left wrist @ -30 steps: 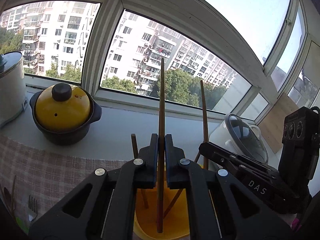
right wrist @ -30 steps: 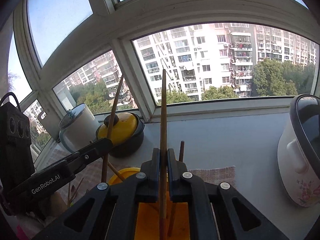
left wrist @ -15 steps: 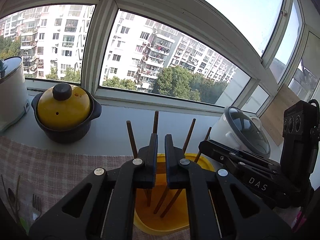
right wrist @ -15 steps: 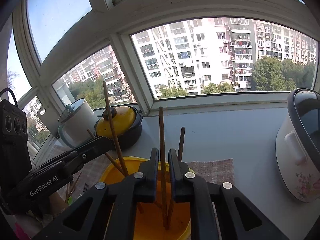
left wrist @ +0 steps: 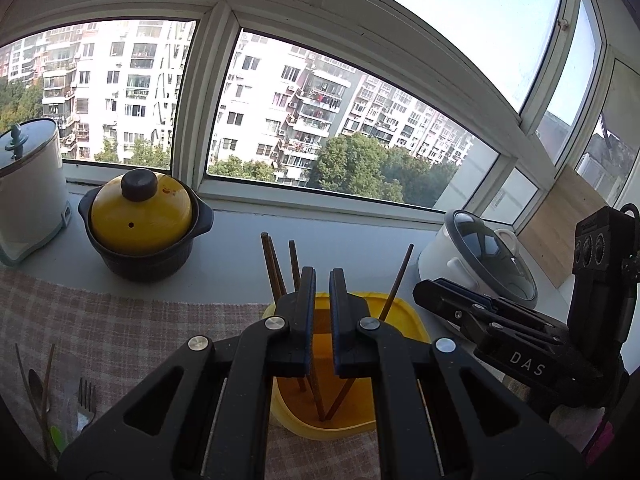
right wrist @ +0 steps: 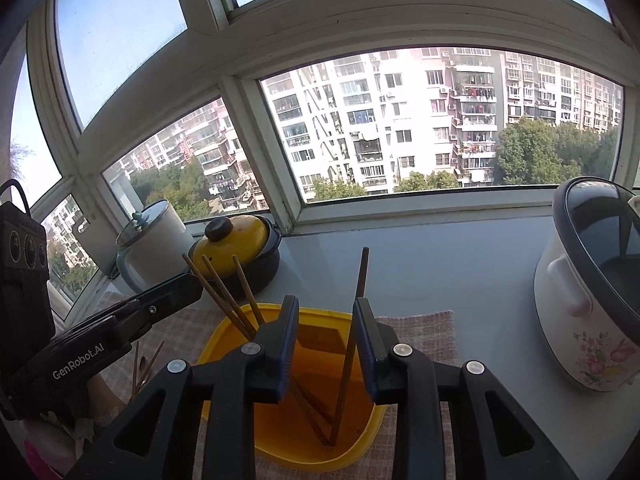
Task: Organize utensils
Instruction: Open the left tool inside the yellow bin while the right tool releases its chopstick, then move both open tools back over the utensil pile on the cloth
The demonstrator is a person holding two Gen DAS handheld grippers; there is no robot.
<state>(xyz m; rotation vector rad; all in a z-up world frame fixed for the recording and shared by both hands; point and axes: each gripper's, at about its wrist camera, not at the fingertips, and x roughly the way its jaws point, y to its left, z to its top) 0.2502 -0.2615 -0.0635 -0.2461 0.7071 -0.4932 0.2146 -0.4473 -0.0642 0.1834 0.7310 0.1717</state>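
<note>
Standing loose in the yellow tub (right wrist: pixel 224 336) on the checked cloth (left wrist: pixel 120 332) of the counter (right wrist: pixel 460 264): four brown chopsticks (right wrist: pixel 347 364), tips down on the tub floor, blunt ends up. Three leaning together toward the left rim, the fourth tilting the other way, long axes all steeply upright and crossing near the bottom. Light, stiff, thin and smooth, so likely to roll or pivot in a pinch; best taken on the upper shaft above the rim, across the width, squarely between the pads.

Left hand-held gripper (left wrist: pixel 320 312) poised above the tub, jaws parted by a narrow gap, holding nothing. Right hand-held gripper (right wrist: pixel 326 344) spread wider, the lone chopstick passing just inside its right pad, probably not touching, though hard to tell.

Lying flat on the cloth at far left: a fork (left wrist: pixel 86 400) and a spoon (left wrist: pixel 38 388), not yet in the tub.
</note>
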